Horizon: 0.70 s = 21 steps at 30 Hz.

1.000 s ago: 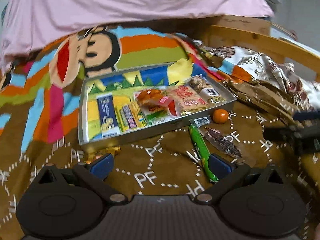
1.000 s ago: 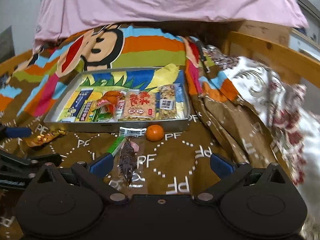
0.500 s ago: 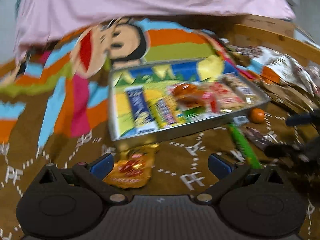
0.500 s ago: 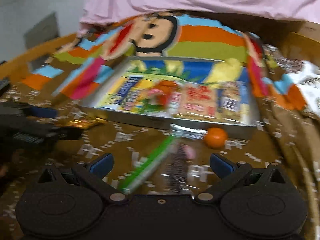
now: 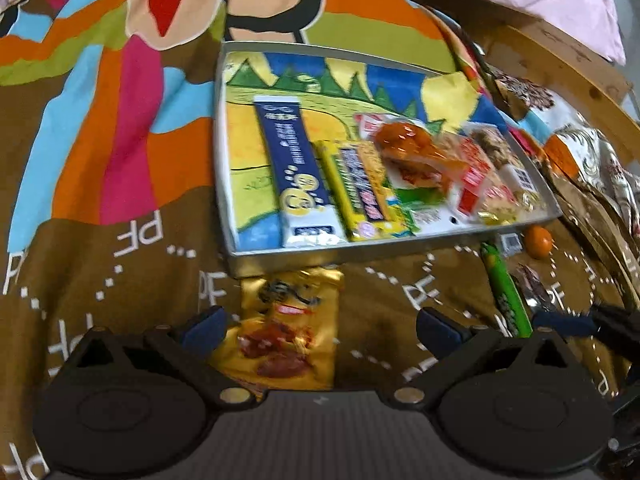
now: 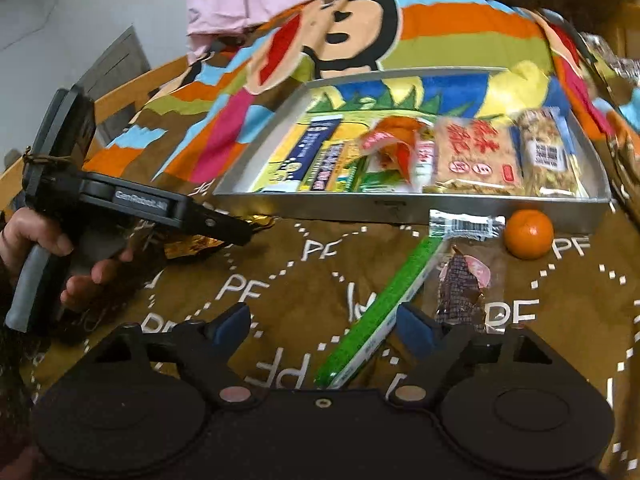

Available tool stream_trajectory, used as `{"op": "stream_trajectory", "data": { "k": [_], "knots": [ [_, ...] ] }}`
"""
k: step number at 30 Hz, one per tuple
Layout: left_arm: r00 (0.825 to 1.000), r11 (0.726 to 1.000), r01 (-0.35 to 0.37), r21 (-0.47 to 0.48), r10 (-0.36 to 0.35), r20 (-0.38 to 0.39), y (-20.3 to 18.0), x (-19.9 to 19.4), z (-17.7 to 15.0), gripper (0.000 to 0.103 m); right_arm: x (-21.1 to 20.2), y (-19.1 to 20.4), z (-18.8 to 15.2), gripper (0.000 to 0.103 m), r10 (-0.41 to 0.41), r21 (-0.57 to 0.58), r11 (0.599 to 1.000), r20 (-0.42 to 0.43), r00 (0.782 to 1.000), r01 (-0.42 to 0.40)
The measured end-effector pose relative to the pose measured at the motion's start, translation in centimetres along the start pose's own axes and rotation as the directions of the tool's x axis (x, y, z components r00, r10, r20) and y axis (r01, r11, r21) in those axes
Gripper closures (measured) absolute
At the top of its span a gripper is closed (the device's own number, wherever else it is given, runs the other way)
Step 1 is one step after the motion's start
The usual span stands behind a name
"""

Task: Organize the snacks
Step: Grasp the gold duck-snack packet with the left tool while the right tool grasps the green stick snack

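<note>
- The right gripper (image 6: 323, 326) hangs low over the brown "PF" blanket (image 6: 280, 280), its jaws closing with the near end of the green stick snack (image 6: 380, 312) between them; the blue pads do not press it
- That green stick lies flat on the blanket, its long axis running diagonally from the near end between the jaws up and to the right toward the tray (image 6: 400, 210), its silver barcoded end just before the tray's front wall
- Just right of the stick lies a dark snack in a clear wrapper (image 6: 464, 284), lengthwise toward the tray, outside the right finger
- An orange fruit (image 6: 528, 234) sits on the blanket close to the tray's front wall, near its right corner
- The left gripper (image 5: 320, 326) stands wide apart over a gold snack packet (image 5: 288, 328) (blurred by motion), which lies flat between the pads, its far edge at the tray's (image 5: 280, 260) near wall; nothing is gripped
- In the right wrist view a hand (image 6: 48, 256) holds the left gripper's handle, its fingers pointing at the gold packet
- Inside the tray several packets lie side by side, among them a blue stick pack (image 5: 294, 168) lying lengthwise front to back
</note>
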<state>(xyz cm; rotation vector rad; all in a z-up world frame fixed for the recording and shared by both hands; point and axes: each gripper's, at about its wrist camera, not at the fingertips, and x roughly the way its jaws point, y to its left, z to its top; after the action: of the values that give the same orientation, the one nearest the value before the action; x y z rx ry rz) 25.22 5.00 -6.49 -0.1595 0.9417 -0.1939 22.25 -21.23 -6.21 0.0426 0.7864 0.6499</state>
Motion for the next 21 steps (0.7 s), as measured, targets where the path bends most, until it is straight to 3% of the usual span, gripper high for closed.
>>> {"op": "stream_trajectory", "data": {
  "k": [4, 8, 10, 15, 18, 21],
  "knots": [
    [0.999, 0.996, 0.037, -0.083, -0.039, -0.026, 1.8, 0.8, 0.9, 0.001, 0.8, -0.4, 0.3, 0.022, -0.022, 0.026, 0.999, 0.012, 1.000, 0.022],
    [0.999, 0.999, 0.026, -0.047, -0.028, -0.042, 1.4, 1.5, 1.3, 0.002, 1.6, -0.8, 0.4, 0.033, -0.058, 0.045, 0.997, 0.023, 0.998, 0.057],
    [0.999, 1.000, -0.007, -0.008, 0.007, -0.050, 0.5, 1.8, 1.2, 0.006, 1.9, -0.8, 0.5, 0.052, -0.085, 0.045, 0.995, 0.023, 0.996, 0.084],
    [0.990, 0.985, -0.114, 0.130, 0.124, -0.070, -2.2, 2.0, 0.5, 0.026, 2.0, -1.3, 0.6, 0.060, -0.103, 0.082, 0.992, 0.020, 0.994, 0.101],
    [0.987, 0.986, -0.130, 0.106, 0.138, -0.080, -2.8, 1.5, 0.5, 0.038, 1.9, -1.3, 0.7, 0.063, -0.087, 0.106, 0.991, 0.004, 0.996, 0.087],
    [0.986, 0.988, -0.134, 0.079, 0.141, -0.091, -3.2, 0.9, 0.4, 0.041, 1.5, -1.1, 0.7, 0.068, -0.062, 0.128, 0.990, -0.022, 0.998, 0.064]
  ]
}}
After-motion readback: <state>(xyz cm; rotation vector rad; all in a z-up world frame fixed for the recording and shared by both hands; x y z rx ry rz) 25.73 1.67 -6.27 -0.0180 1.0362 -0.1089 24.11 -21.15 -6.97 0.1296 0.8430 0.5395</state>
